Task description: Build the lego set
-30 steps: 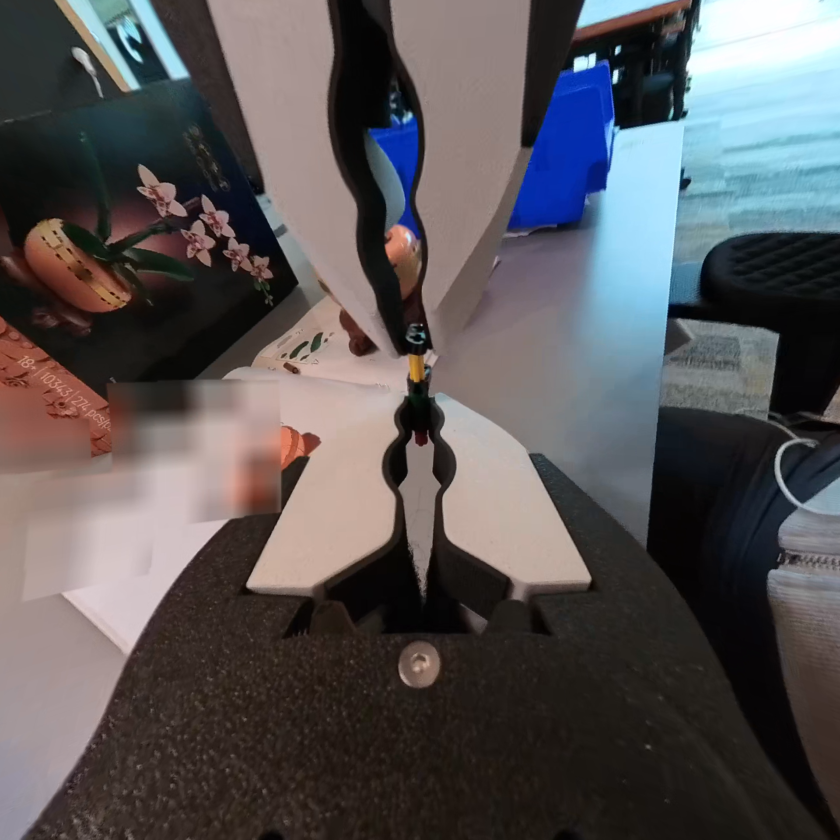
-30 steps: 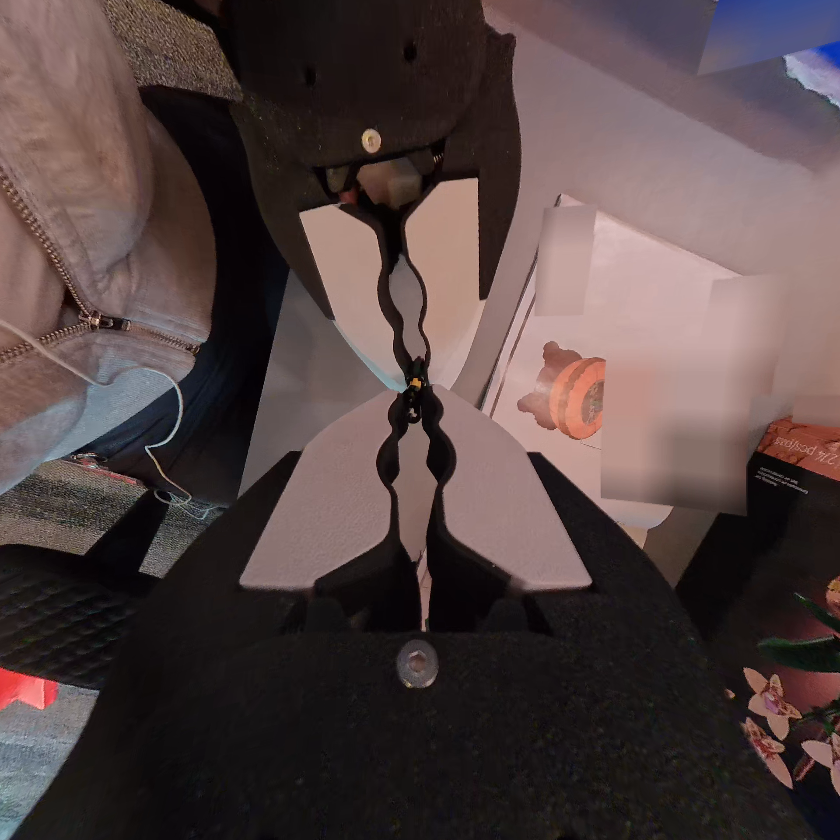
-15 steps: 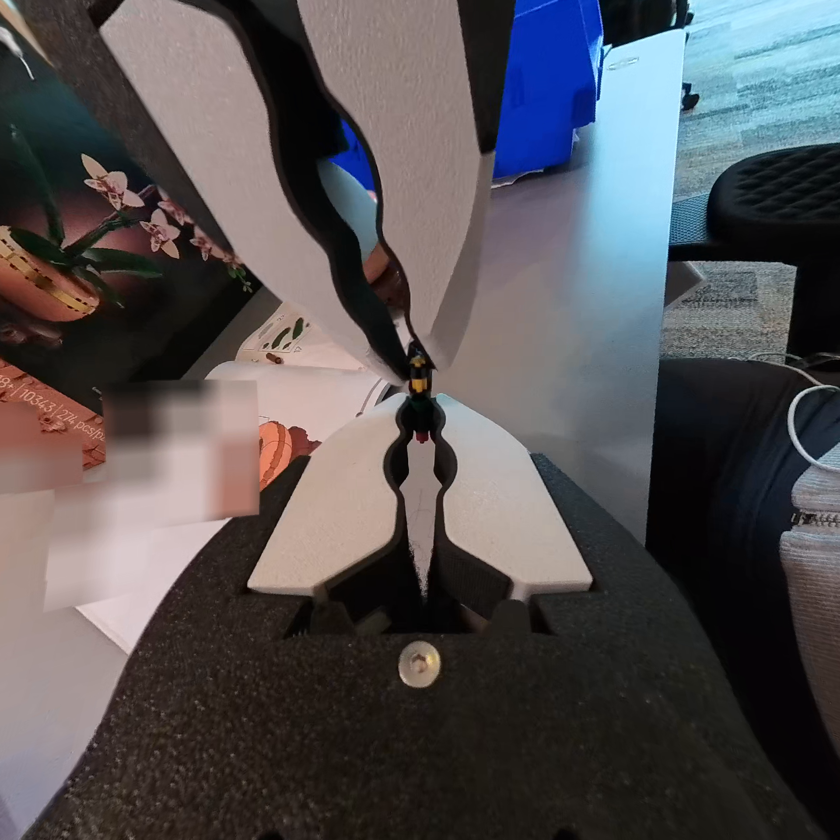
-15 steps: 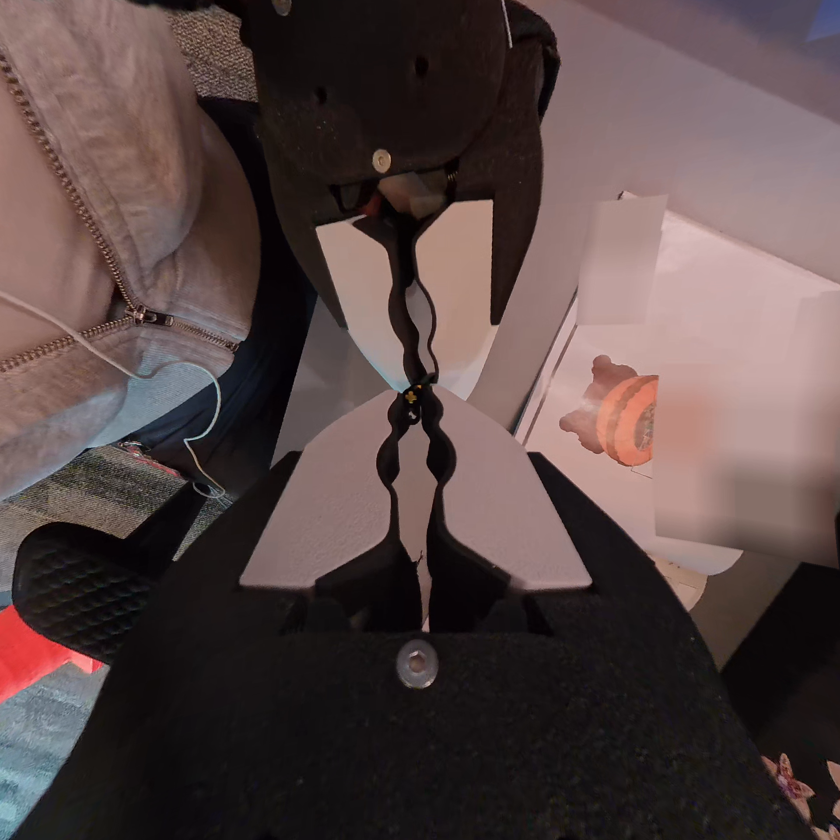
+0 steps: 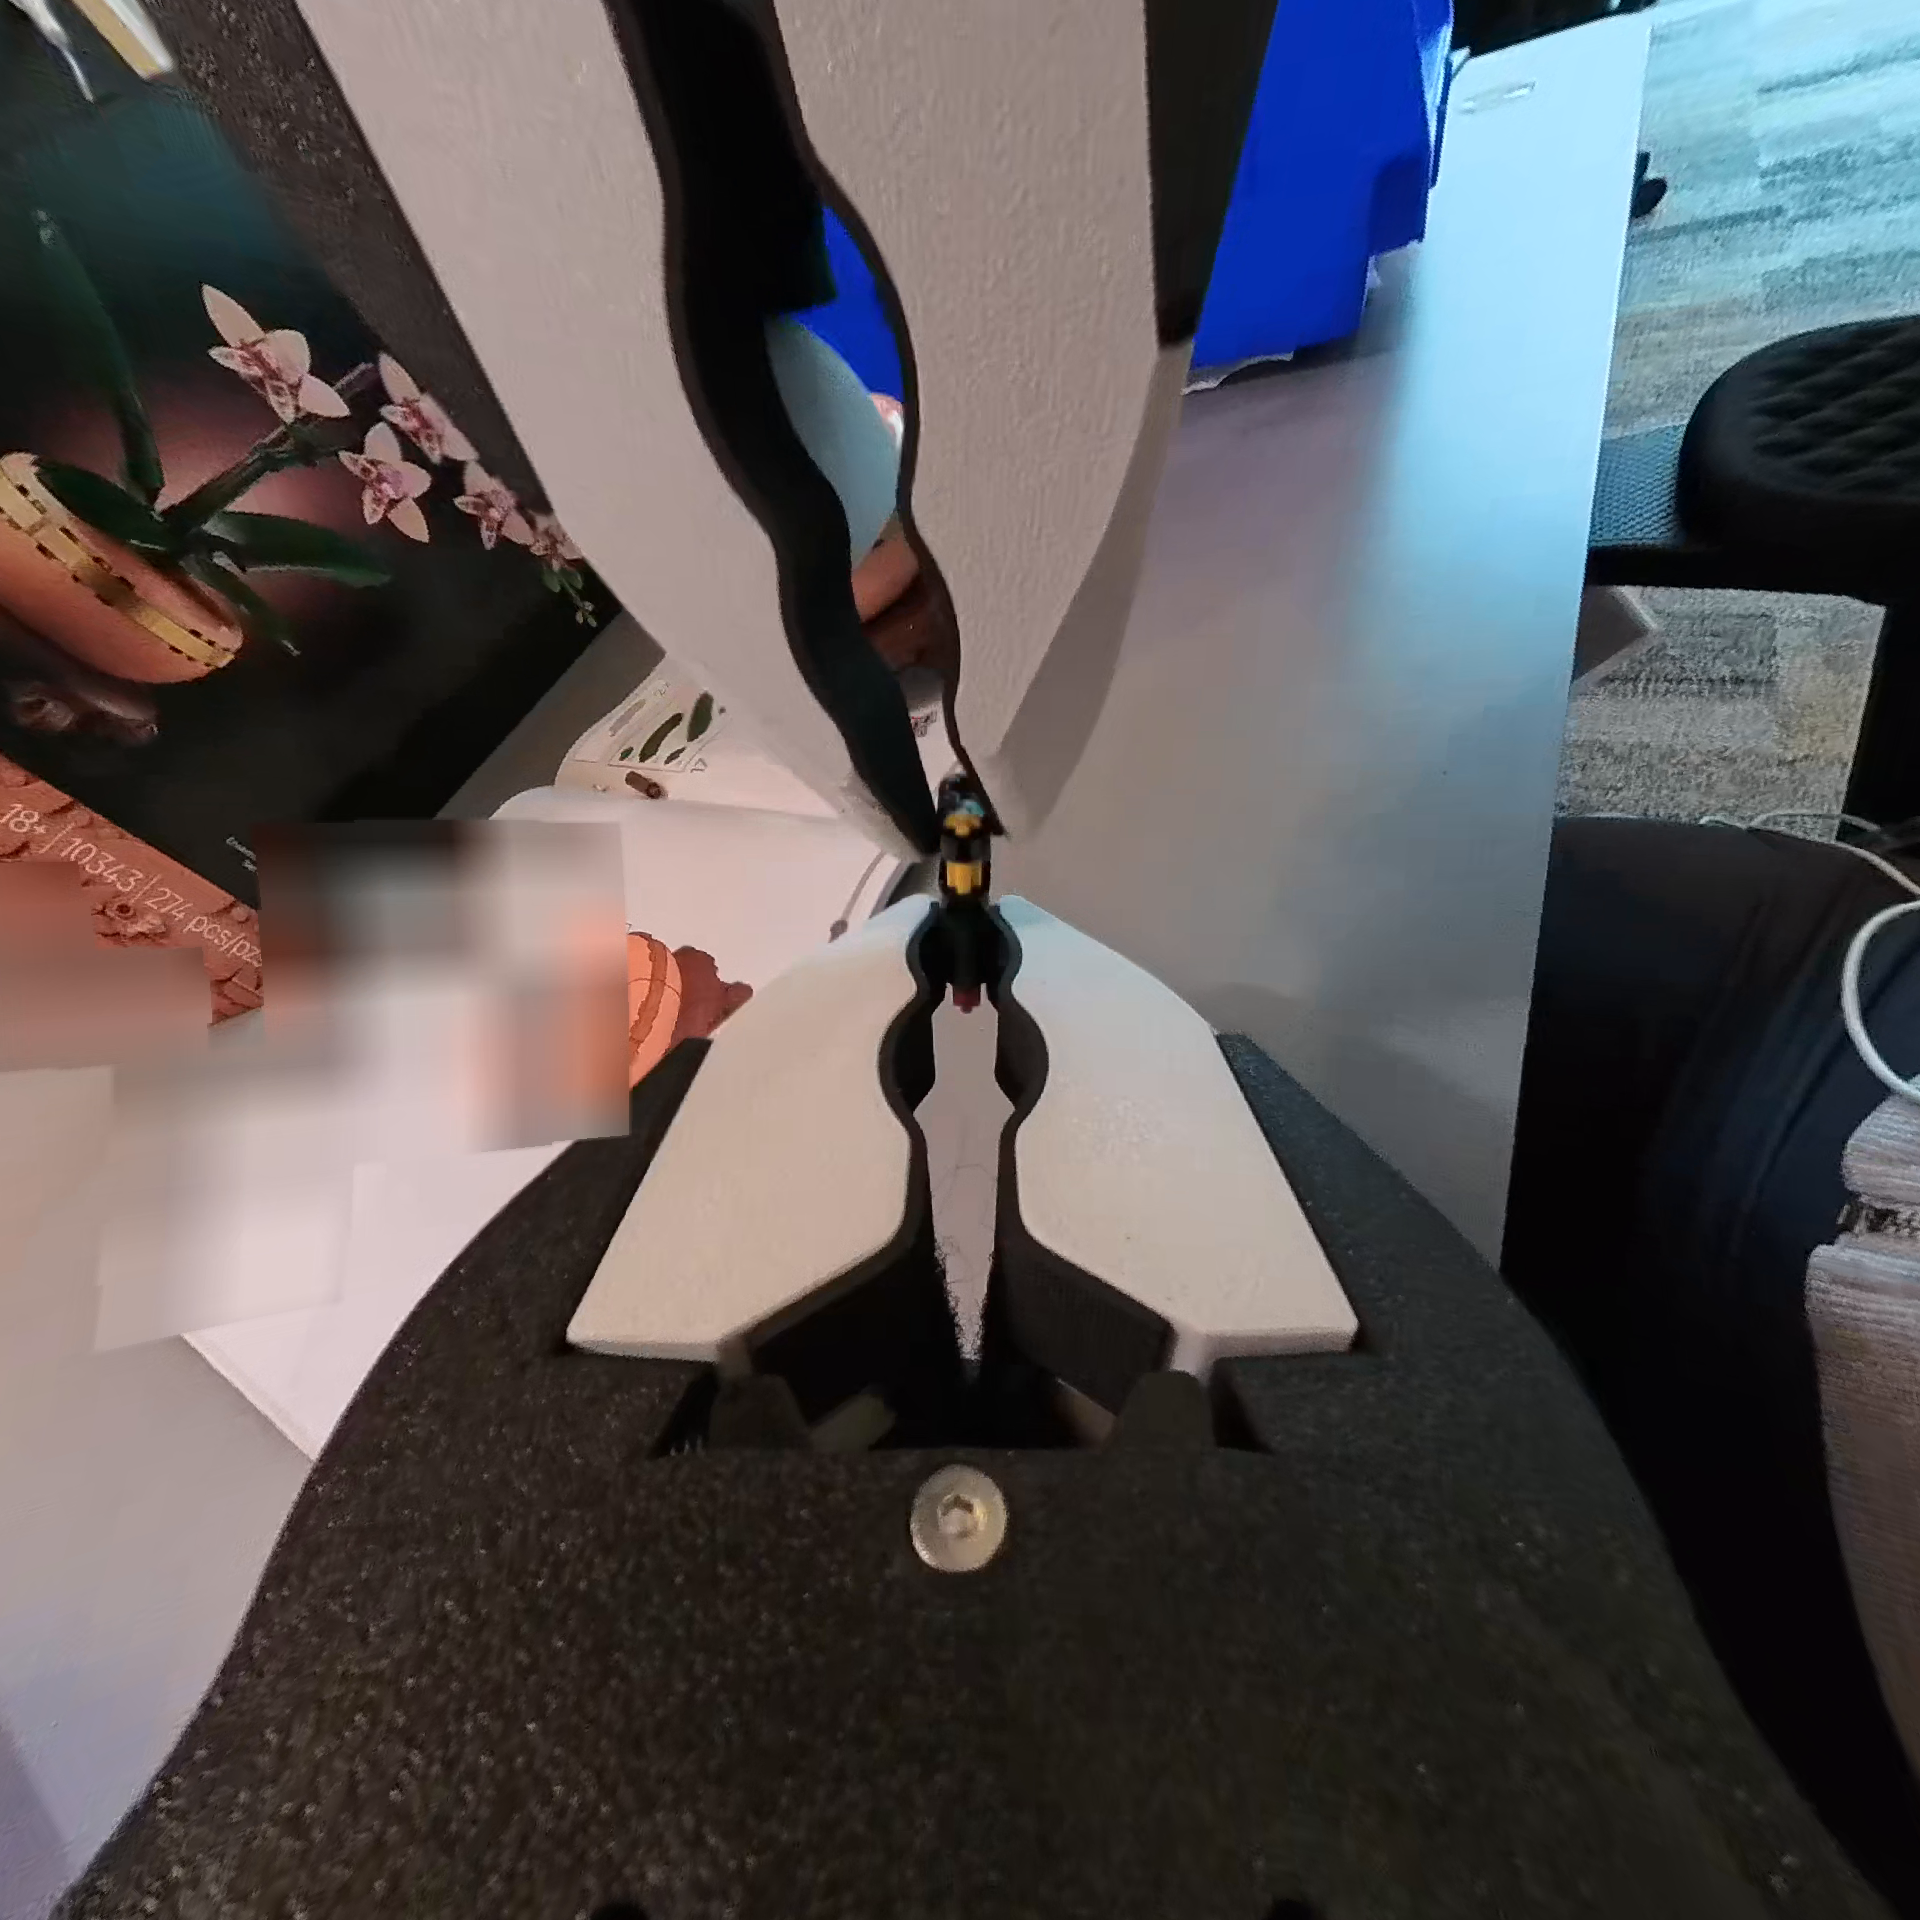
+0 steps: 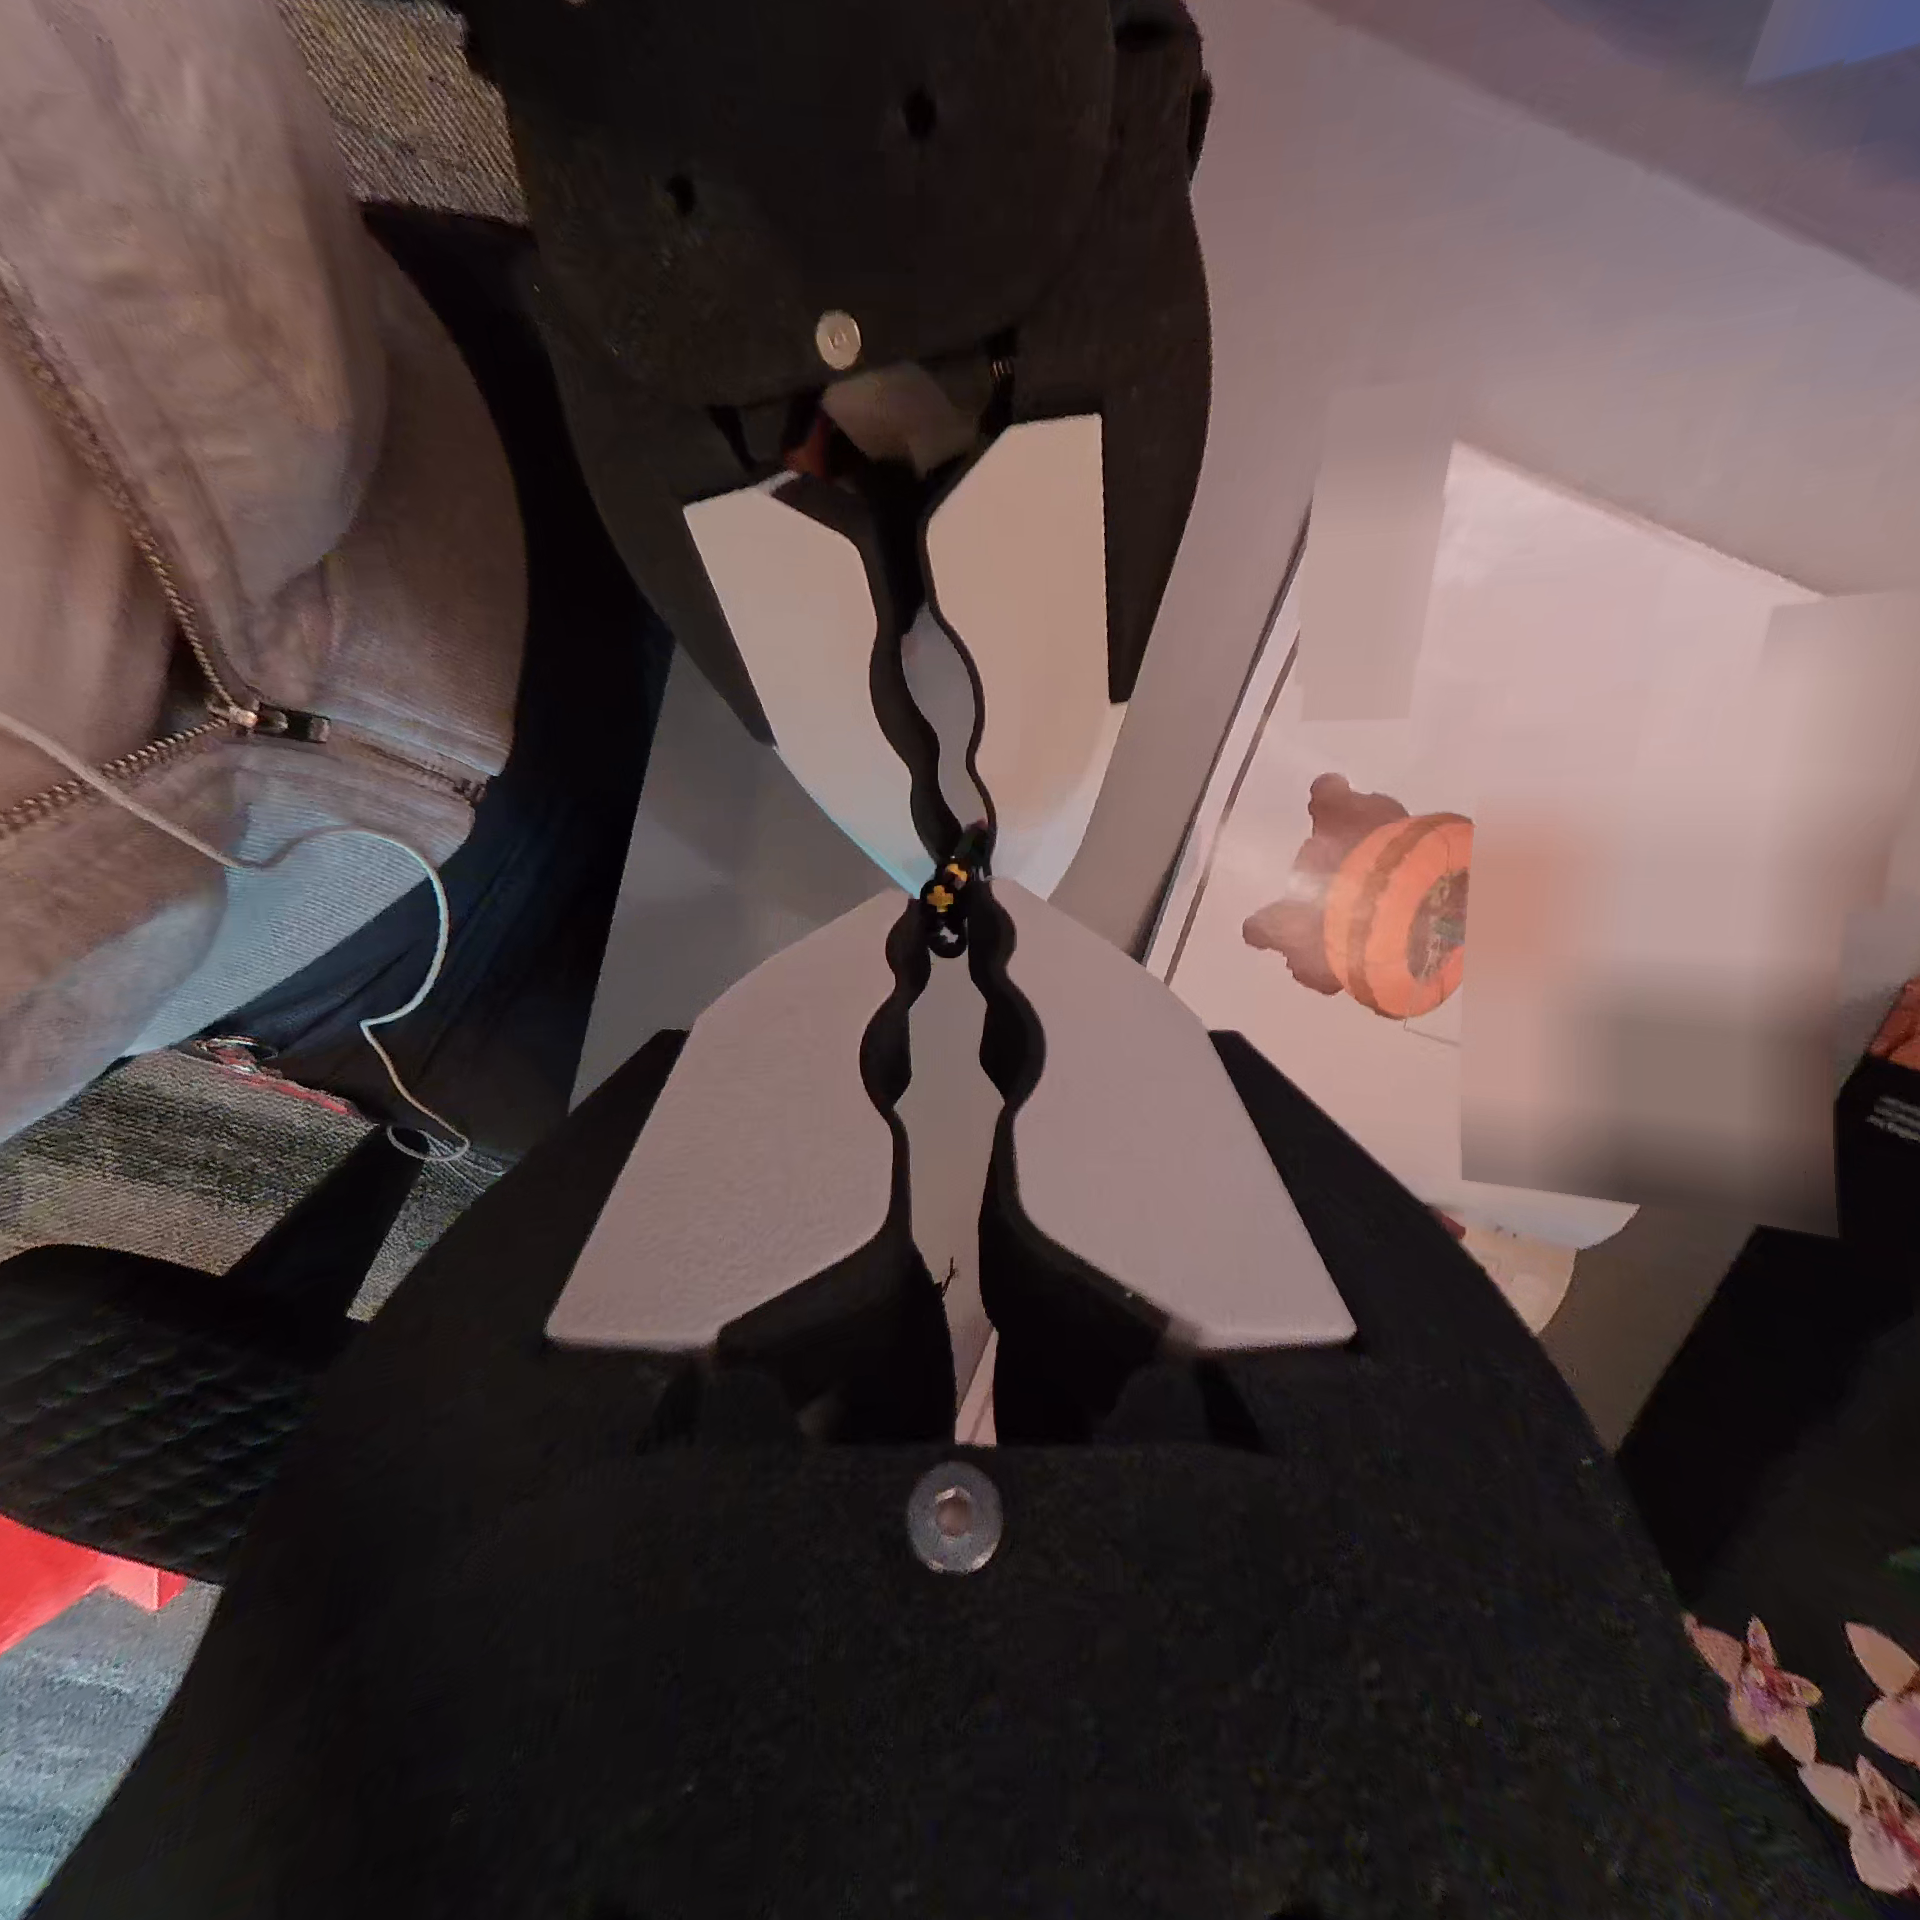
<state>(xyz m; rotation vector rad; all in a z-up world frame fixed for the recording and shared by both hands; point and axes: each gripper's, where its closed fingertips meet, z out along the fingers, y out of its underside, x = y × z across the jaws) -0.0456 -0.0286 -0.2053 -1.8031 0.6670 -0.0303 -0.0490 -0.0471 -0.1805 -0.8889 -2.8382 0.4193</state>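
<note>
Both grippers meet tip to tip above the table edge. My left gripper [image 5: 961,920] is shut on a small dark lego piece [image 5: 961,961] with a red end. A short yellow axle [image 5: 961,881] sticks out of that piece toward my right gripper [image 5: 964,816], which comes down from above. My right gripper [image 6: 951,920] is shut on a small black connector [image 6: 948,935] sitting on the yellow axle [image 6: 940,894]. The left gripper [image 6: 961,844] faces it from above. Only a short stretch of yellow shows between the two dark pieces.
The lego box with the orchid picture [image 5: 208,520] stands at the left. The open instruction booklet [image 5: 665,727] lies on the grey table [image 5: 1351,727]. A blue bin [image 5: 1320,208] is at the back. A black chair [image 5: 1818,436] and a person's lap [image 5: 1662,1039] are at the right. The tips of both grippers are at nearly the same place.
The two grippers have closed in on each other. The visible yellow axle between the dark pieces has become much shorter. Both stay shut.
</note>
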